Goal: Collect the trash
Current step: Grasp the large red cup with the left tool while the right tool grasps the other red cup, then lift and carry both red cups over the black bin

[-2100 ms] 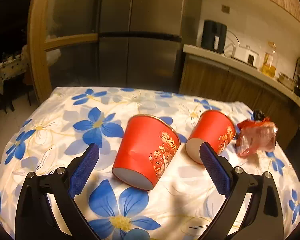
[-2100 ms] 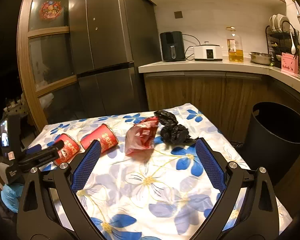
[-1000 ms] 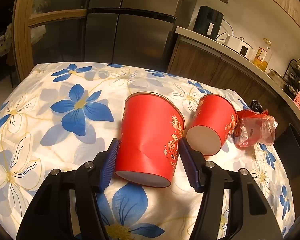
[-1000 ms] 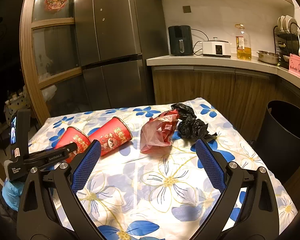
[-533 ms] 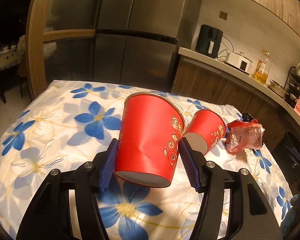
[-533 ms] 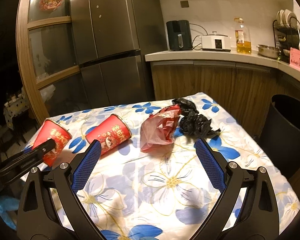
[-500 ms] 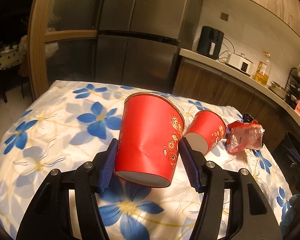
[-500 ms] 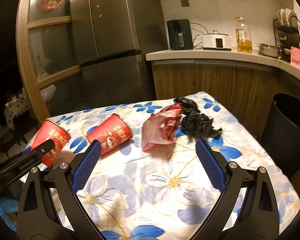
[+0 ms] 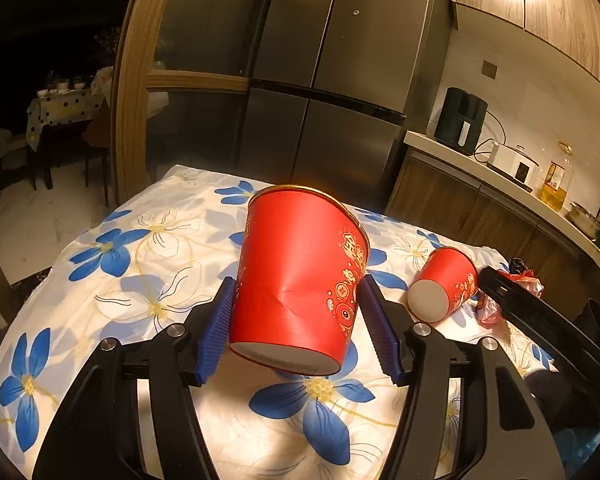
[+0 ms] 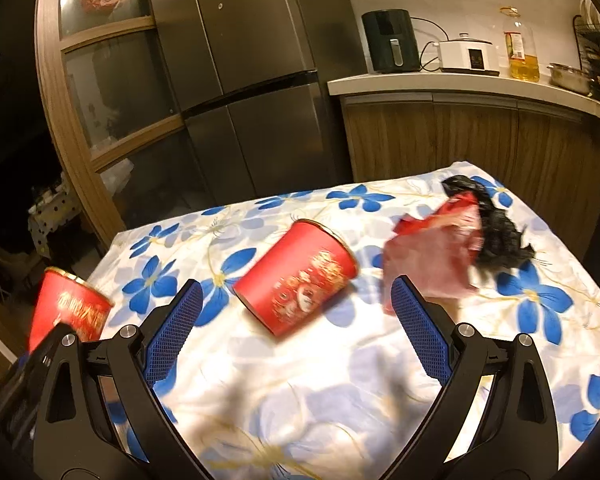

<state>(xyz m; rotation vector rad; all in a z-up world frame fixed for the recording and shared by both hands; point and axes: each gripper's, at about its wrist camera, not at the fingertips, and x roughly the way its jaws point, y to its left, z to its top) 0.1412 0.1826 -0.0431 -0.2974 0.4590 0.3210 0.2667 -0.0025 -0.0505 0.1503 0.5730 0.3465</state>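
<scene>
Ribbed blue left claw [image 9: 296, 320] pads pinching creased red paper cup [image 9: 298, 276], floral tablecloth [image 9: 140, 264]

Red cup [image 9: 296, 280] lifted, tilted (another [image 9: 444, 284] lies sideways).

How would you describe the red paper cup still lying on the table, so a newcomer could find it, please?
On the table under the white cloth with blue flowers, look between the open right gripper and the crumpled pinkish-red plastic bag. The red paper cup with gold print lies there on its side; its twin is clamped in the left gripper.
</scene>
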